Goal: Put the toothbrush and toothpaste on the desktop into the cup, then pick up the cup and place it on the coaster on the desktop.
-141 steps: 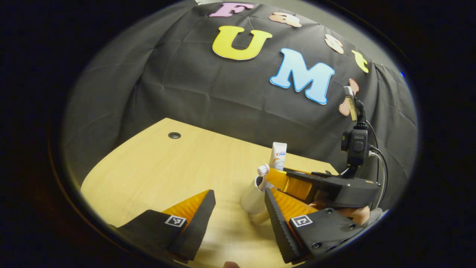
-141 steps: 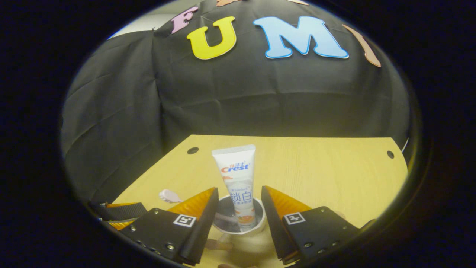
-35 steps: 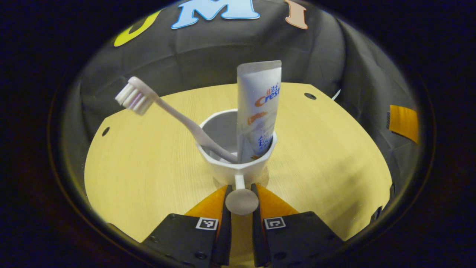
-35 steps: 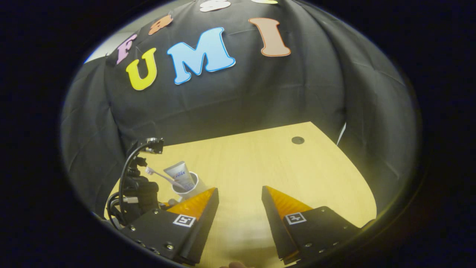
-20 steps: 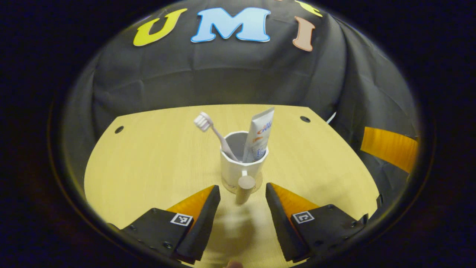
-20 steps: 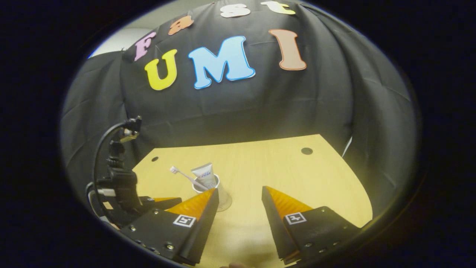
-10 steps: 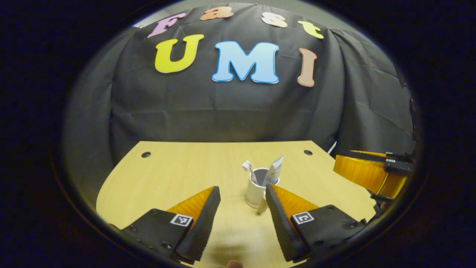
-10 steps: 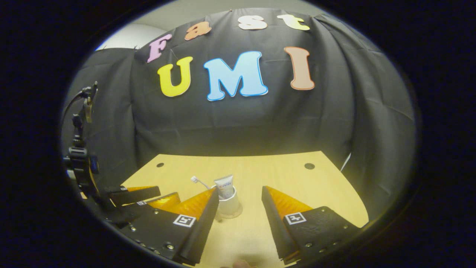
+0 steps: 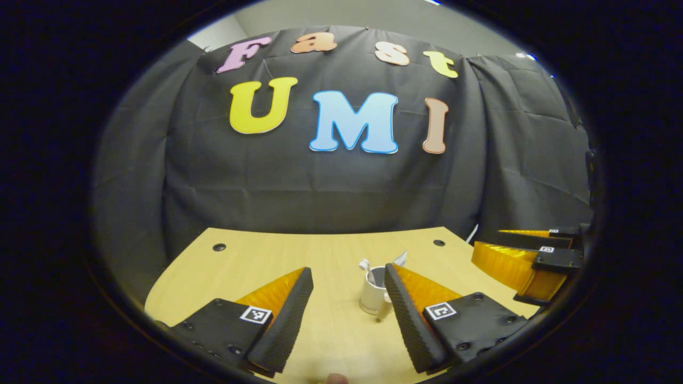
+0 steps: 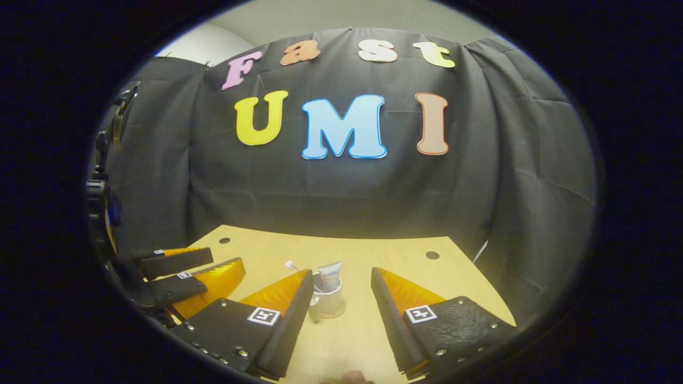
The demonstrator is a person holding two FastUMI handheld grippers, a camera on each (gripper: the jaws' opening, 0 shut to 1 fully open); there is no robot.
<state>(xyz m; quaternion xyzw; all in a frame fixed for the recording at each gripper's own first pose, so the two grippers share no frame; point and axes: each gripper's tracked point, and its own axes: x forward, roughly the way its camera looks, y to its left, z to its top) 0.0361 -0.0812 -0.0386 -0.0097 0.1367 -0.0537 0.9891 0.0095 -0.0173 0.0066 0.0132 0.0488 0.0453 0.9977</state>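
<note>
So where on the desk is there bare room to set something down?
Bare wood lies left of the cup toward the desk hole, and right of it toward the far corner. The middle is crowded: cup with toothbrush and toothpaste, on its coaster.

Likely a recording booth, black cloth wall (image 9: pixel 331 186), bare wooden desk (image 9: pixel 256 266)

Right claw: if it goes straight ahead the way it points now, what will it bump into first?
Most likely the cup, which stands on the desk just ahead of the open right claw, a bit left of center, holding the toothpaste and toothbrush. Depth is hard to judge.
</note>
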